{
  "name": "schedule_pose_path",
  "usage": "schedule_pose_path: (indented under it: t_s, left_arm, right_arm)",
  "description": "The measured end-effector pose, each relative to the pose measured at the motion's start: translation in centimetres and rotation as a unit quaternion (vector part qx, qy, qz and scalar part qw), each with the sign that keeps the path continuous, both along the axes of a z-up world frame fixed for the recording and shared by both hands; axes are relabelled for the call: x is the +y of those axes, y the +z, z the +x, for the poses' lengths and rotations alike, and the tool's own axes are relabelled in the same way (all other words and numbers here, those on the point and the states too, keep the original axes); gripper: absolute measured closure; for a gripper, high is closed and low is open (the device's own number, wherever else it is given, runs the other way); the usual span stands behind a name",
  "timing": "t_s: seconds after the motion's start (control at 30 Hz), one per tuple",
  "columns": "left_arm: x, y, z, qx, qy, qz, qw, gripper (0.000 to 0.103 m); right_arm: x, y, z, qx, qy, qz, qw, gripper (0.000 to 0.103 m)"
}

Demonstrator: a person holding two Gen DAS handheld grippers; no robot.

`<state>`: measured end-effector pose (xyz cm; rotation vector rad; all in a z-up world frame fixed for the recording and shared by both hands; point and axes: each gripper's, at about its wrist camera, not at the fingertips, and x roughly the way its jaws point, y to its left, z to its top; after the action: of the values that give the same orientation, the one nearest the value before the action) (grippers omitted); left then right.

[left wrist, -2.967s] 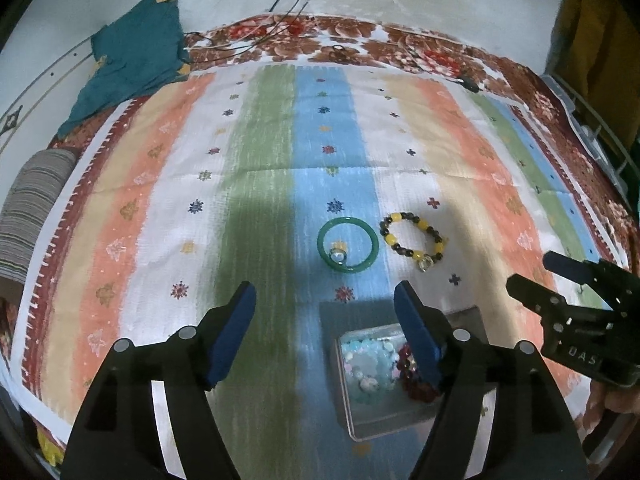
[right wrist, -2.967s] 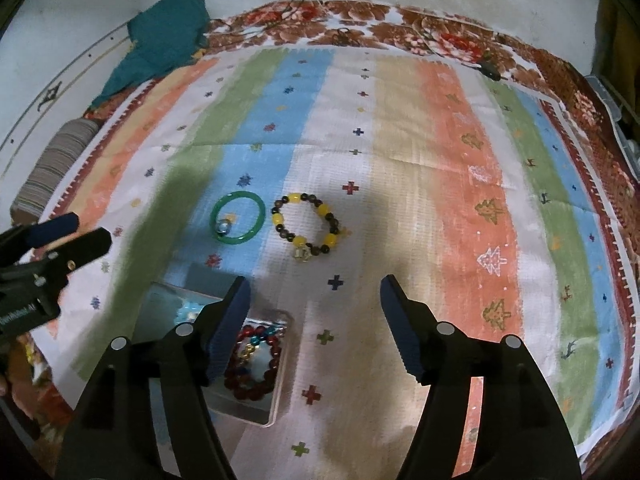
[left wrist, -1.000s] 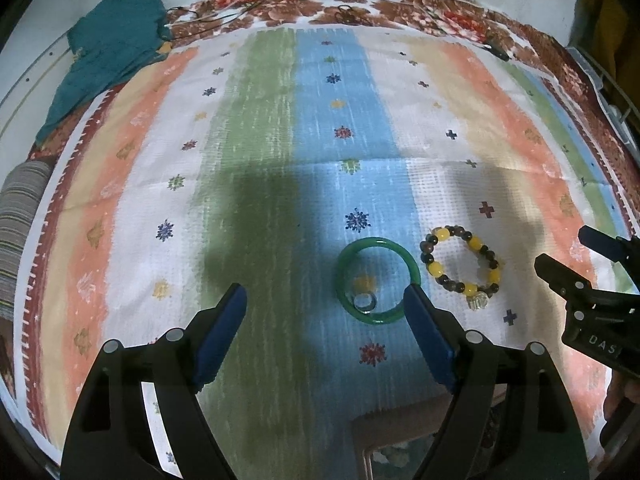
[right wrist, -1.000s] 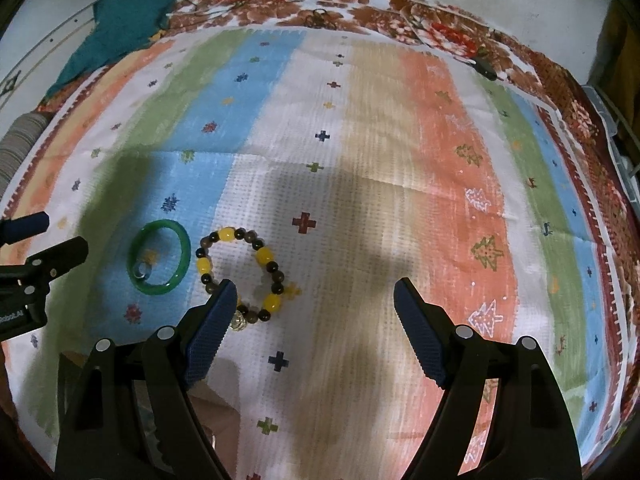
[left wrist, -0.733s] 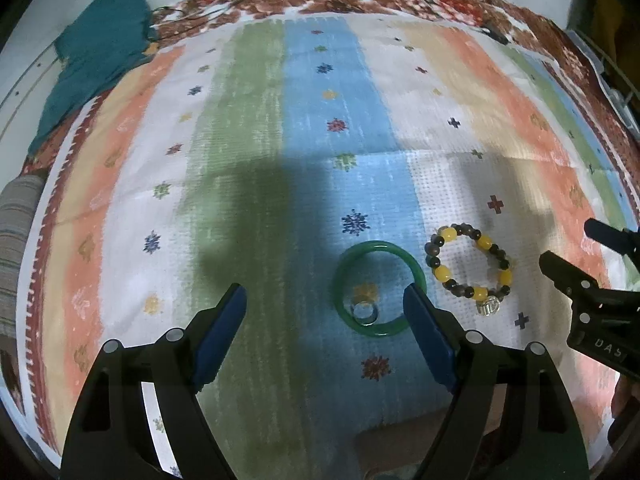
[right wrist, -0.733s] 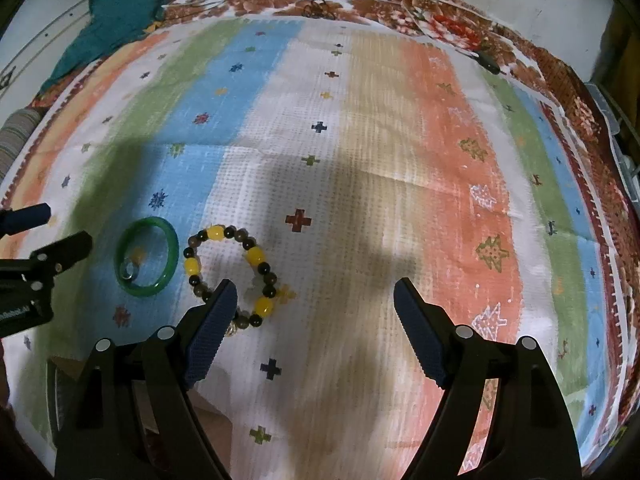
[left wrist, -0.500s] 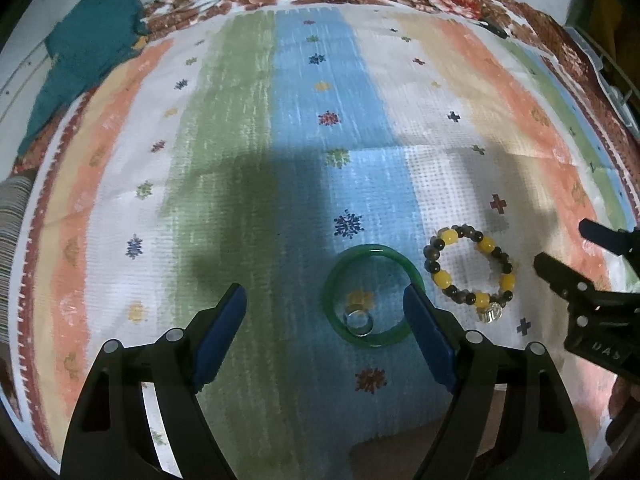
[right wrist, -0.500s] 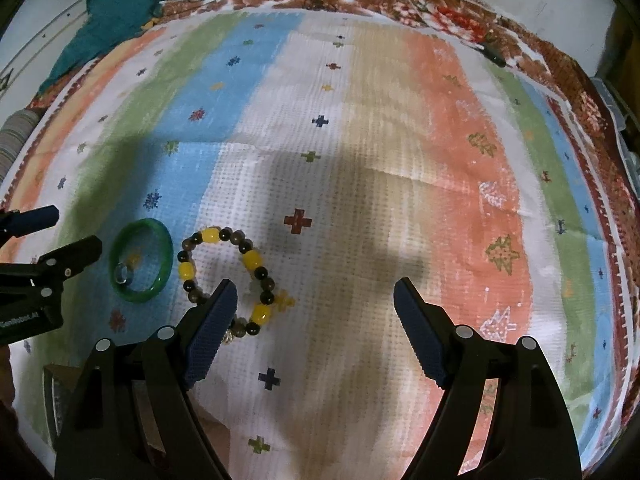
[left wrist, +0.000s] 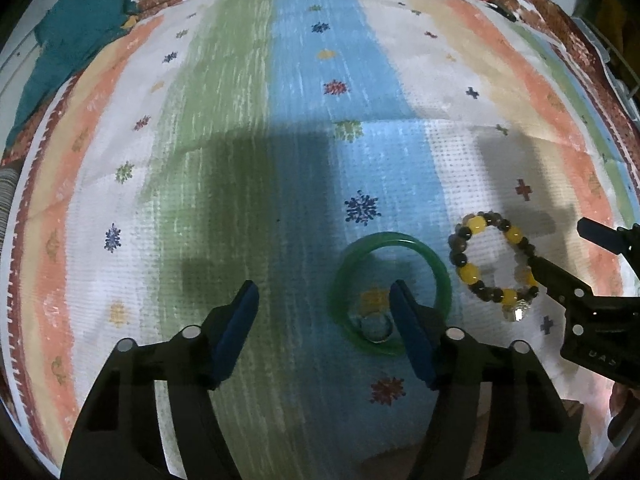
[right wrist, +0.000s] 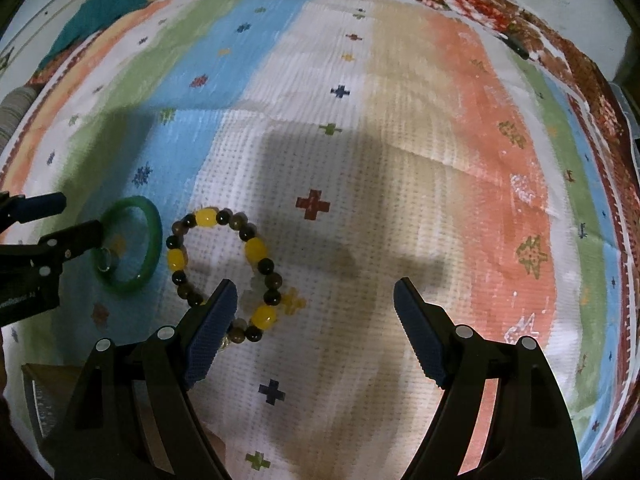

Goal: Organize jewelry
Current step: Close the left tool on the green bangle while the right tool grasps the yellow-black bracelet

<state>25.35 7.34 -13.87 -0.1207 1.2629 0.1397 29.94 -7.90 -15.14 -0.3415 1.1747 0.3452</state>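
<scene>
A green bangle (left wrist: 390,292) lies on the blue stripe of the striped cloth, with a small silver ring (left wrist: 375,329) inside its near rim. A yellow and dark bead bracelet (left wrist: 494,264) lies just right of it. My left gripper (left wrist: 324,300) is open and low, its right finger over the bangle's middle. My right gripper (right wrist: 316,300) is open and empty, its left finger over the near beads of the bracelet (right wrist: 224,264). The bangle also shows in the right wrist view (right wrist: 132,248), partly under the left gripper's tips.
The corner of a metal jewelry box (right wrist: 36,400) shows at the lower left of the right wrist view. A teal cloth (left wrist: 76,28) lies at the far left. The striped cloth (right wrist: 440,140) stretches far and right. A dark small object (right wrist: 518,46) lies far right.
Both grippers have moved forward and lower, from over the box to the bangle and the bead bracelet. The box has slid almost out of view. Both stay open.
</scene>
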Motion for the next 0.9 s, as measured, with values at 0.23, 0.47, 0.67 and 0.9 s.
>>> schedule_pose_path:
  t_s: [0.23,0.47,0.67,0.9]
  left_arm:
    - [0.5,-1.7,-0.1,0.010,-0.001,0.003,0.9999,0.059]
    - [0.1,-1.8,-0.3,0.007,-0.011,0.021,0.9997,0.082]
    - [-0.1,-1.7,-0.4,0.008,-0.013,0.021,0.9996,0.096]
    - [0.1,-0.7,-0.8,0.002,-0.010,0.024,0.9997,0.096]
  right_arm:
    - [0.3,-1.5,-0.2,0.023,0.007,-0.008,1.000,0.036]
    - [0.5,-1.4,-0.2,0.029,0.009,0.004,1.000,0.057]
    - [0.5,-1.2,-0.3,0.032,0.016,0.011,0.999,0.080]
    - [0.5,-0.6,0.0,0.031,0.014,0.020,0.999,0.090]
